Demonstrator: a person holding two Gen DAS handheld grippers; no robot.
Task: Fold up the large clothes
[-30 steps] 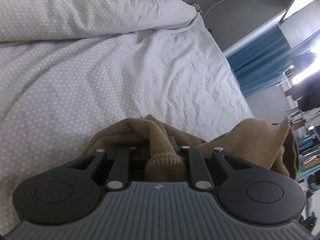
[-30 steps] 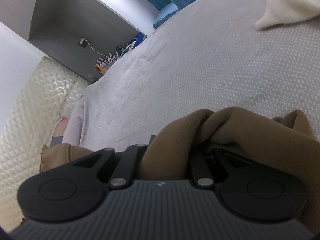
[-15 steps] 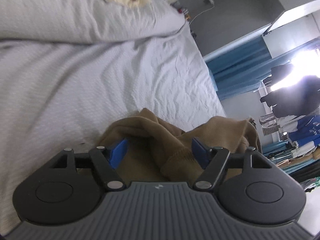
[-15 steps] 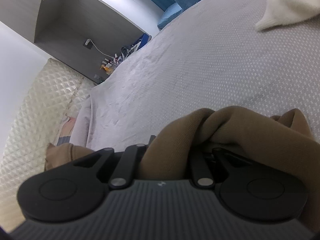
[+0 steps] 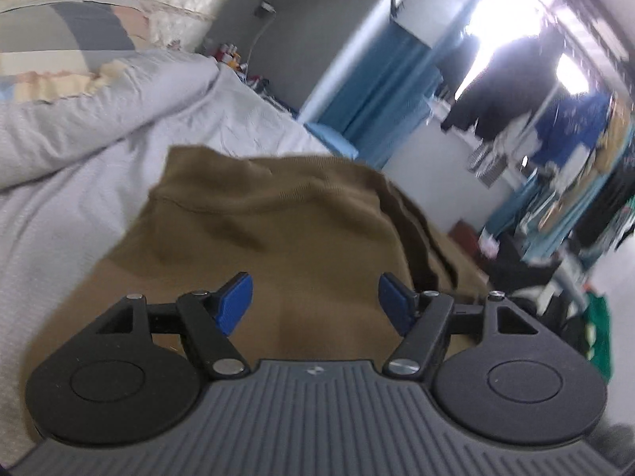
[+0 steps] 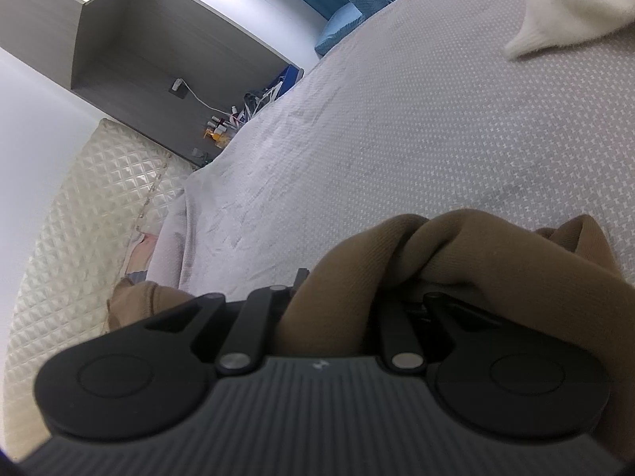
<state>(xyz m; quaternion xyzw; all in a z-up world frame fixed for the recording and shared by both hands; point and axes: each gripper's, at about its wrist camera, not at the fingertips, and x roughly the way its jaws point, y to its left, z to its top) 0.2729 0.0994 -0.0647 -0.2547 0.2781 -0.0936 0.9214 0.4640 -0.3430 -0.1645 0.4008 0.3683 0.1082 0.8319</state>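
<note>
A brown knitted garment [image 5: 278,206] lies spread on the grey dotted bedsheet [image 5: 71,206] in the left wrist view. My left gripper [image 5: 314,289] hovers just above it, open, with both blue pads [image 5: 238,301] bare and nothing between them. In the right wrist view my right gripper [image 6: 357,277] is shut on a bunched fold of the same brown garment [image 6: 456,246], low over the sheet [image 6: 397,119]. The cloth drapes over the fingers and hides their tips.
A rumpled grey duvet [image 5: 99,107] rises at the left. A white fluffy garment [image 6: 575,8] lies at the far right of the bed. A quilted headboard [image 6: 79,218], a cluttered bedside shelf [image 6: 222,127], blue curtains [image 5: 377,91] and hanging clothes [image 5: 555,139] ring the bed.
My left gripper opened, let go of the brown cuff and pulled up and away, rolling; the garment now lies flatter beneath it. The right gripper stayed put, still gripping.
</note>
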